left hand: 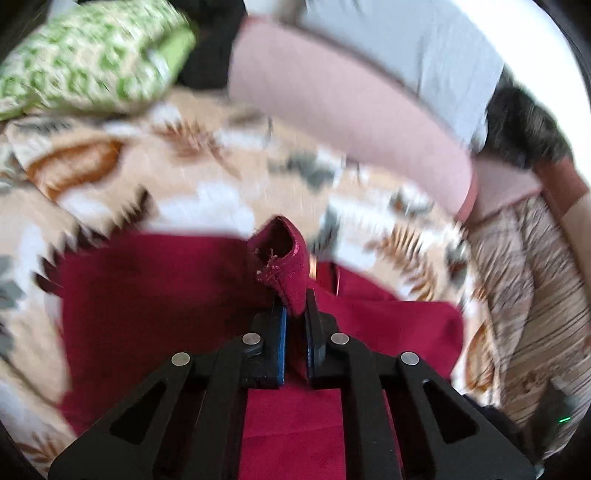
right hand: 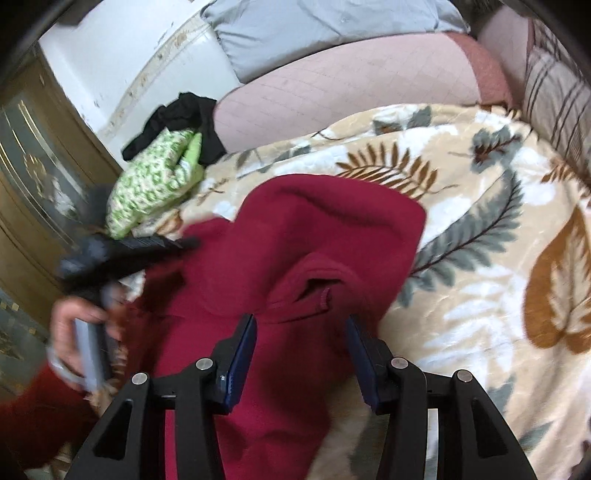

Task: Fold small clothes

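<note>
A dark red fleece garment (right hand: 295,258) lies spread on a leaf-patterned blanket (right hand: 480,221). My left gripper (left hand: 295,306) is shut on a fold of the red garment (left hand: 284,258) and holds that edge raised above the rest of the cloth (left hand: 147,295). In the right wrist view the left gripper (right hand: 147,247) shows blurred at the garment's left side, held by a hand. My right gripper (right hand: 301,325) is open and empty, its jaws apart just above the garment near a cuff or sleeve opening (right hand: 317,291).
A green-and-white patterned cloth (right hand: 155,181) and a black garment (right hand: 184,118) lie at the blanket's far left. A pink quilted cushion (right hand: 351,92) and grey pillow (right hand: 314,26) sit behind. A wooden cabinet (right hand: 37,166) stands at the left.
</note>
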A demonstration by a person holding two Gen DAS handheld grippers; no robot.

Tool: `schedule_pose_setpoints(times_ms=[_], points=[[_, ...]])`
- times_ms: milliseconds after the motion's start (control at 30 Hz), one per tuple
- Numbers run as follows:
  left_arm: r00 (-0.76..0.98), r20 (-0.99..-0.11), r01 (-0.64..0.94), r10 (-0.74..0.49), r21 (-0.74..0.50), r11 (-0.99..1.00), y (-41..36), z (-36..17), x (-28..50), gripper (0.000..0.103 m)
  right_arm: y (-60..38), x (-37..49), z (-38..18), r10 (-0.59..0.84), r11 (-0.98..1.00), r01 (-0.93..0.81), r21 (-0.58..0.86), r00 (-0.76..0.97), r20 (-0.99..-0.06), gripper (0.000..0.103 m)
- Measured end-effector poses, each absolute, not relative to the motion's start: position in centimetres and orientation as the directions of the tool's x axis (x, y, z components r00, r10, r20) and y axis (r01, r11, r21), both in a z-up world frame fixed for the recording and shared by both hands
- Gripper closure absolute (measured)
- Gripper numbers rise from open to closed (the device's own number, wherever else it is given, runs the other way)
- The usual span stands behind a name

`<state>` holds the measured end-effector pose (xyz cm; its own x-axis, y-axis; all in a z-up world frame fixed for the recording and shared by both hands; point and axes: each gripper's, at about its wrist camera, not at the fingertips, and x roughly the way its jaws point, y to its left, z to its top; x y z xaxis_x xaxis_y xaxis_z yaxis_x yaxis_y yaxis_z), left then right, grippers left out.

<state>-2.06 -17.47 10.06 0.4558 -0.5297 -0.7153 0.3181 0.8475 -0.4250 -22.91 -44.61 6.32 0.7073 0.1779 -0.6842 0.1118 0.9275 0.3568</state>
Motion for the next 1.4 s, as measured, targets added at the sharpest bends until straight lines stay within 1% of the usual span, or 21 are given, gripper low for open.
schedule_pose_setpoints(times_ms=[100,233,300,333,367,400,500,567,667,700,867,933,1000,1067,1100,1167,1200,1233,1267,1333,1400], points=[[0.471,-0.698,0.307,-0.539,-0.443,0.842,-15.4,11.6,-2.3,0.097,-43.8,-21.9,6.1,0.080,0.962,0.135,0.237,0.689,-0.720,0.055],[0.471,-0.718,0.318,-0.512,-0.403,0.858,-14.8,11.5,-3.5,0.097,-42.6,-19.8,5.3,0.020,0.986,0.107,0.126,0.680,-0.733,0.055],[0.485,-0.725,0.319,-0.489,-0.374,0.871,-14.6,11.2,-4.1,0.097,-42.1,-18.7,4.9,-0.058,0.992,0.119,0.031,0.672,-0.738,0.056],[0.490,-0.727,0.316,-0.481,-0.366,0.875,-14.5,11.1,-4.3,0.097,-42.1,-18.5,4.9,-0.070,0.993,0.121,0.016,0.671,-0.738,0.070],[0.491,-0.729,0.311,-0.477,-0.365,0.877,-14.0,11.0,-4.4,0.097,-42.1,-18.3,4.9,-0.071,0.993,0.118,0.011,0.665,-0.744,0.081],[0.493,-0.728,0.306,-0.477,-0.368,0.878,-13.6,10.8,-4.7,0.097,-42.3,-18.5,5.2,-0.076,0.993,0.120,0.006,0.666,-0.742,0.087],[0.508,-0.728,0.289,-0.460,-0.360,0.887,-11.9,9.8,-5.4,0.097,-42.5,-20.5,6.8,-0.103,0.993,0.118,-0.028,0.695,-0.712,0.088],[0.500,-0.755,0.271,-0.424,-0.329,0.905,-11.6,8.1,-5.7,0.097,-42.4,-21.6,6.9,-0.078,0.994,0.107,-0.003,0.700,-0.710,0.088],[0.491,-0.798,0.242,-0.350,-0.261,0.935,-11.4,4.8,-5.6,0.097,-41.6,-21.5,4.0,-0.022,0.998,0.054,0.015,0.616,-0.788,0.088],[0.481,-0.805,0.235,-0.348,-0.264,0.936,-11.2,4.4,-5.6,0.097,-41.3,-21.5,3.2,-0.011,0.999,0.039,0.014,0.580,-0.815,0.085],[0.492,-0.783,0.266,-0.381,-0.281,0.922,-10.5,5.2,-6.2,0.096,-42.9,-23.5,6.2,0.095,0.982,0.064,0.179,0.650,-0.754,0.072],[0.499,-0.779,0.278,-0.380,-0.271,0.921,-10.7,5.4,-6.4,0.096,-43.9,-23.6,7.5,0.088,0.969,0.108,0.224,0.695,-0.714,0.057],[0.497,-0.788,0.281,-0.364,-0.250,0.926,-11.0,5.1,-6.5,0.096,-45.1,-22.6,7.8,0.064,0.946,0.177,0.270,0.719,-0.692,0.051],[0.494,-0.795,0.279,-0.353,-0.240,0.930,-11.4,4.7,-6.2,0.096,-46.1,-20.6,7.2,0.071,0.917,0.229,0.327,0.713,-0.698,0.042],[0.494,-0.795,0.278,-0.352,-0.238,0.930,-11.5,4.6,-6.1,0.096,-46.7,-18.8,6.2,0.097,0.892,0.257,0.371,0.694,-0.713,0.040],[0.501,-0.789,0.278,-0.356,-0.243,0.929,-11.6,4.7,-5.8,0.096,-46.9,-16.4,4.6,0.138,0.877,0.269,0.398,0.653,-0.745,0.040],[0.510,-0.779,0.281,-0.364,-0.248,0.927,-11.6,5.1,-5.7,0.096,-46.5,-14.9,3.7,0.152,0.886,0.256,0.387,0.627,-0.764,0.044],[0.524,-0.765,0.288,-0.374,-0.254,0.923,-11.5,5.6,-5.6,0.096,-46.2,-14.2,3.5,0.123,0.900,0.261,0.350,0.619,-0.776,0.066],[0.544,-0.746,0.298,-0.383,-0.255,0.920,-11.4,6.2,-5.6,0.096,-45.9,-14.0,3.6,0.088,0.913,0.264,0.312,0.619,-0.780,0.075],[0.570,-0.728,0.306,-0.380,-0.241,0.921,-11.3,6.7,-5.8,0.096,-45.6,-14.0,4.8,0.011,0.929,0.272,0.253,0.661,-0.750,0.085],[0.549,-0.756,0.299,-0.358,-0.223,0.928,-11.3,5.7,-5.6,0.096,-45.4,-13.6,4.7,-0.059,0.939,0.292,0.181,0.656,-0.752,0.085]])
